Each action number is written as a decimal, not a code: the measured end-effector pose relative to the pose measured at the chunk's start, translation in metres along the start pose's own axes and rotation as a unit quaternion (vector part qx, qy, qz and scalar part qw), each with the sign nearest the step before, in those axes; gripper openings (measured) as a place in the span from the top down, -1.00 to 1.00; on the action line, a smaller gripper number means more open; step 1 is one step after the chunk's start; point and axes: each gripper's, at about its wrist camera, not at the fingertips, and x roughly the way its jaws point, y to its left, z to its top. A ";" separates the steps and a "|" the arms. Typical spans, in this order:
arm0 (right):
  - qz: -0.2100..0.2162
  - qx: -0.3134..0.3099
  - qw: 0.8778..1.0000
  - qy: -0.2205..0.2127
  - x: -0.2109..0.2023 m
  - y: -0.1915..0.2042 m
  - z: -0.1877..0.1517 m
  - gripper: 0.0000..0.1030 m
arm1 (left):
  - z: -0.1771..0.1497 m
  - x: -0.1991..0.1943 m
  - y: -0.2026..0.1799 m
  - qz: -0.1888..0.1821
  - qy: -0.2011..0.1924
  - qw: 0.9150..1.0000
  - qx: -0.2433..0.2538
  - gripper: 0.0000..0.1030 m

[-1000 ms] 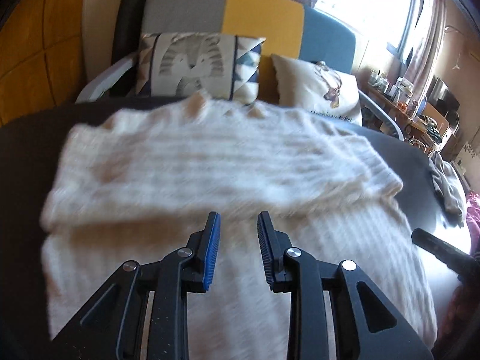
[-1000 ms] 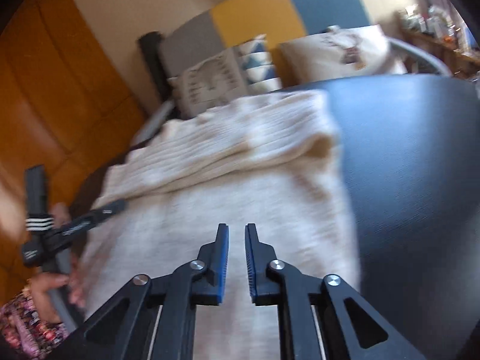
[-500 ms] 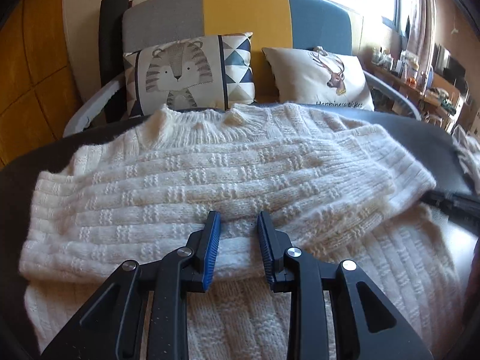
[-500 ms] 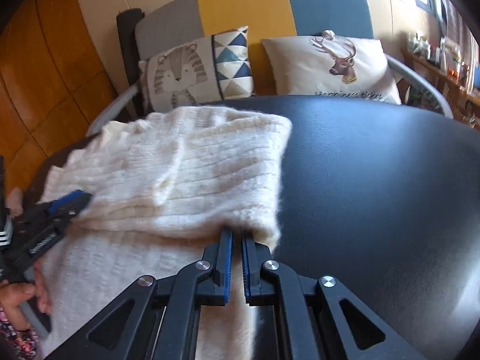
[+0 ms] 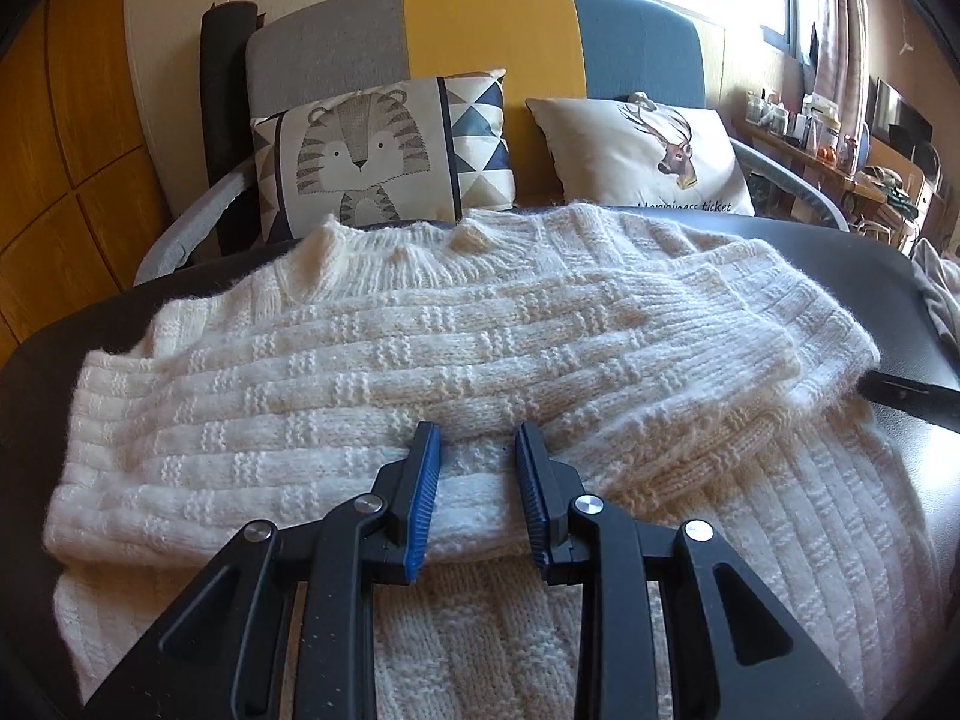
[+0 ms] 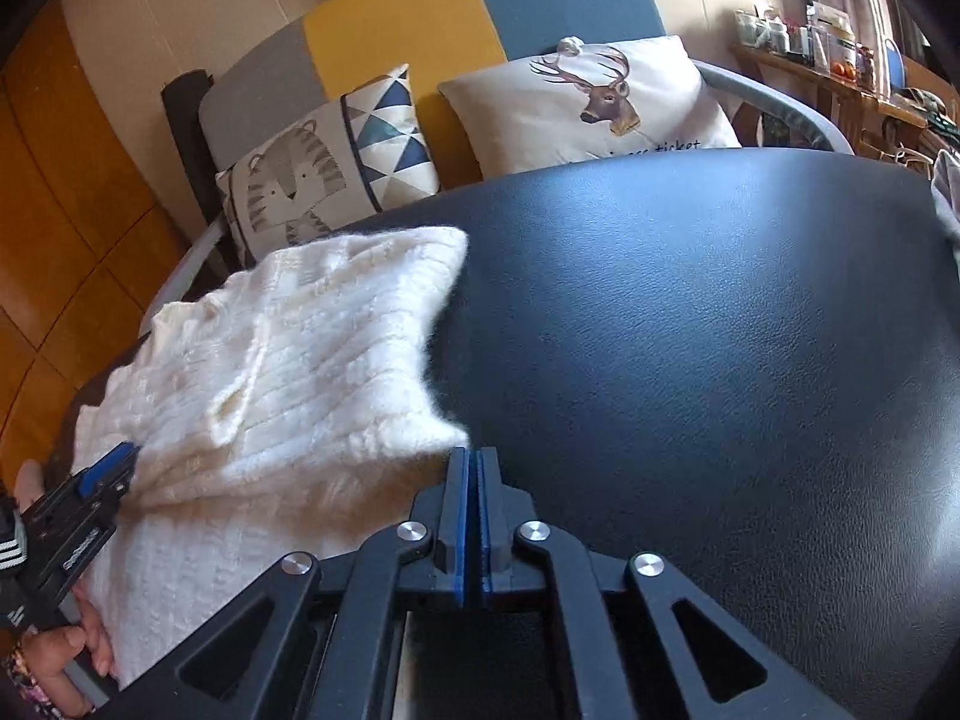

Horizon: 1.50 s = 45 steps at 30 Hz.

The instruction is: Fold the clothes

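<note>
Sweater [image 5: 420, 372] lies on the dark worktop [image 6: 690, 330], long axis running side to side, sleeves folded across the chest. Left claw [image 5: 477, 492] is parted, straddling the sleeve's near edge, nothing pinched. Right claw [image 6: 471, 516] is closed at the sweater's right edge; fabric between its pads cannot be confirmed.
</note>
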 end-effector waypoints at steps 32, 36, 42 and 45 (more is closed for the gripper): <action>-0.020 -0.040 0.998 0.033 0.045 0.031 0.026 0.97 | -0.002 0.000 0.004 -0.011 -0.010 1.000 -0.009 0.45; -0.030 -0.045 0.998 0.039 0.043 0.027 0.025 0.99 | -0.002 0.000 0.004 -0.011 -0.010 1.000 -0.009 0.45; -0.041 -0.051 0.997 0.027 0.043 0.023 0.019 1.00 | -0.002 0.001 0.005 -0.013 -0.011 1.000 -0.009 0.45; -0.048 -0.039 0.998 0.022 0.045 0.018 0.018 1.00 | -0.002 0.001 0.005 -0.014 -0.011 1.000 -0.008 0.44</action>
